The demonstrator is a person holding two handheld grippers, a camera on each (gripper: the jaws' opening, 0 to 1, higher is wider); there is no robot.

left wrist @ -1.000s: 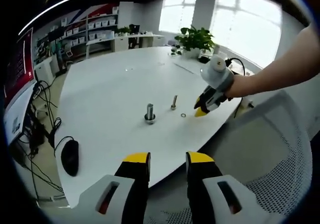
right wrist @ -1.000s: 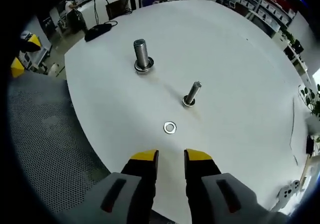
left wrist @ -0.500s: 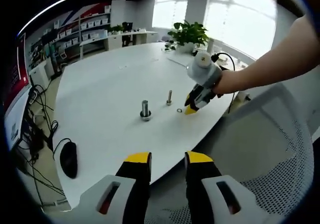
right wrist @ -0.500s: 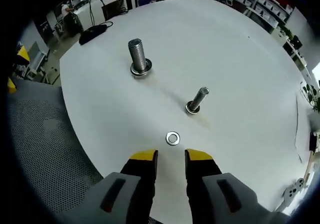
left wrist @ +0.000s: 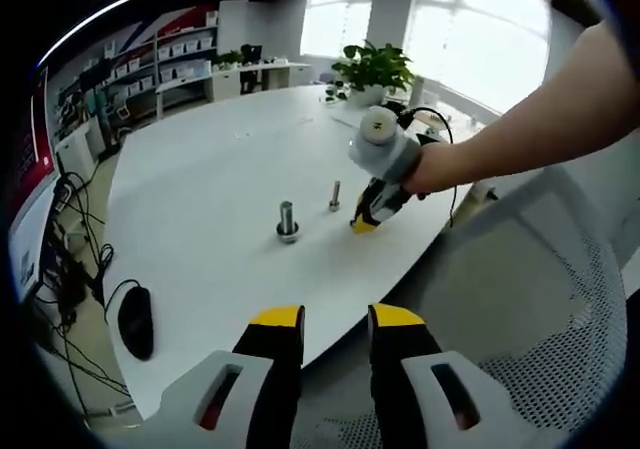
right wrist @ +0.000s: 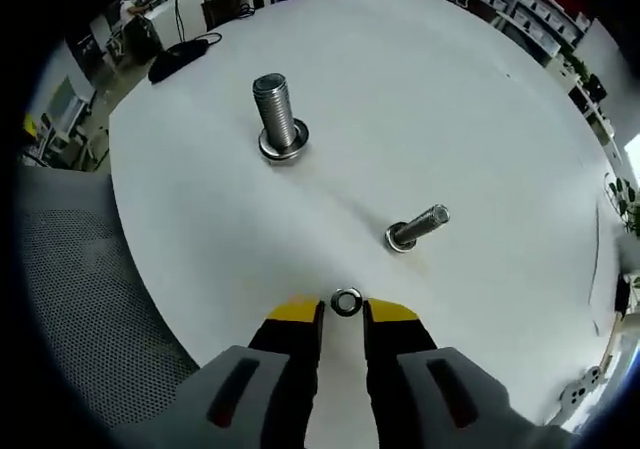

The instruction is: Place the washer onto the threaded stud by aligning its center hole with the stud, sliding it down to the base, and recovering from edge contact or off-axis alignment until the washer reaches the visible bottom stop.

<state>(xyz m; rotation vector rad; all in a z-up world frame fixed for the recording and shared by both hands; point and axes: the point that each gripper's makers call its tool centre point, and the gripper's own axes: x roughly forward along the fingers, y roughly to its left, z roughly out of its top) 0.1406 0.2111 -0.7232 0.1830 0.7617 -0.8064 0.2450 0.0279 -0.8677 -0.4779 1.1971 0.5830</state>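
Two threaded steel studs stand on the round white table point(right wrist: 480, 89), and I'm lined up on the small flat silver washer point(right wrist: 346, 302), which lies flat on the tabletop right between the yellow tips of my right gripper point(right wrist: 344, 312). Jaws are parted, one tip each side of the ring; I can't tell yet whether they touch it. Nothing is grasped.

The thin stud point(right wrist: 417, 228) is just beyond the washer, the thick stud with its collar point(right wrist: 277, 117) farther off to the left. Which one this washer fits I can't judge from here.

To do this pickup well, I'd pinch across the rim, keeping the centre hole clear of the tips, and lift it level so the hole can meet the stud squarely.

My left gripper point(left wrist: 335, 321) hangs off the table near a mesh chair point(left wrist: 560, 319), jaws apart, holding nothing. From the left gripper view, the right gripper point(left wrist: 366, 216) works close to the near table edge, so a slip could send the washer off. Open white surface lies all around both studs; a black mouse point(left wrist: 137, 321) sits well away.
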